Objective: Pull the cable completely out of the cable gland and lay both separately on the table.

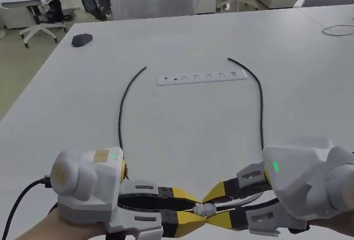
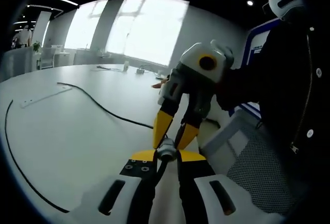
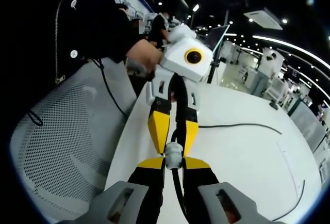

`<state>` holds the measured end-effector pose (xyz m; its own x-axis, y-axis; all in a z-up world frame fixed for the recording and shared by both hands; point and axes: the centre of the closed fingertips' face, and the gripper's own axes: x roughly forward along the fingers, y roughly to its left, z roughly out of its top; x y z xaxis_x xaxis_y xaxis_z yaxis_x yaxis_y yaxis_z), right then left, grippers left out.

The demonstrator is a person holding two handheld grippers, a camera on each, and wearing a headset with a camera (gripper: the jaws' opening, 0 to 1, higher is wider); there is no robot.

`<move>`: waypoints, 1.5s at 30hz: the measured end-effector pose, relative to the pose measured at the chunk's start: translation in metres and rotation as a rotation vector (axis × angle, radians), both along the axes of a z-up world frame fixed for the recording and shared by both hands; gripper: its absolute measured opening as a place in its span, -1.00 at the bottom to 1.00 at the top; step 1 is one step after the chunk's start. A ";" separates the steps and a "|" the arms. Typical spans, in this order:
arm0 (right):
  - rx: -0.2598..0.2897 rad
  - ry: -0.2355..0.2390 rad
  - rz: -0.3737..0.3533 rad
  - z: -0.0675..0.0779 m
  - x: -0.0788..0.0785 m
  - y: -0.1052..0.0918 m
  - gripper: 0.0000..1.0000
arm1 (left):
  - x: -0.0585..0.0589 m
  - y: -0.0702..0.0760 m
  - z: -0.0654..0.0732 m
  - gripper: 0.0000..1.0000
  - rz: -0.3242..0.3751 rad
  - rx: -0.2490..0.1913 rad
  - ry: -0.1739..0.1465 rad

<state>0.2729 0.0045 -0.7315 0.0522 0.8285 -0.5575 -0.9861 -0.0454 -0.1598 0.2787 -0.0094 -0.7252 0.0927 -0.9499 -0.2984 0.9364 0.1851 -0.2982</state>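
The person is holding the left gripper and the right gripper tip to tip over the near edge of the white table. The small pale-grey cable gland is sitting right between their yellow fingertips. Both claws are pinching in on it from opposite sides, each one drawn down to about the gland's own width. The long thin black cable is passing through the gland. In each gripper view it is running down between that gripper's own jaws. From there its two halves are trailing away across the tabletop in a wide open loop. The two loose ends are lying near the flat white power strip, one just off each end of it. A dark computer mouse is resting well apart, toward the far left edge of the table.
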 end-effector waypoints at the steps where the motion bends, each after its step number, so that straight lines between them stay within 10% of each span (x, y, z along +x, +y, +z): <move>1: 0.000 0.003 -0.001 0.000 0.000 0.000 -0.85 | -0.001 0.000 0.000 -0.69 -0.003 0.004 -0.008; 10: 0.026 0.260 -0.055 0.000 -0.005 -0.001 -0.82 | -0.006 0.000 0.003 -0.70 -0.073 0.043 -0.160; 19: 0.056 0.434 -0.092 0.004 -0.007 -0.006 -0.82 | -0.009 -0.003 0.007 -0.70 -0.108 0.028 -0.224; 28: 0.065 0.409 -0.085 0.007 -0.008 -0.006 -0.85 | -0.009 -0.003 0.008 -0.70 -0.109 0.030 -0.220; 35: 0.072 0.270 -0.061 0.010 -0.007 -0.005 -0.87 | -0.004 -0.002 0.009 -0.71 -0.078 0.020 -0.161; 45: 0.083 0.217 -0.057 0.010 -0.007 -0.007 -0.88 | -0.003 -0.004 0.008 -0.71 -0.055 0.023 -0.076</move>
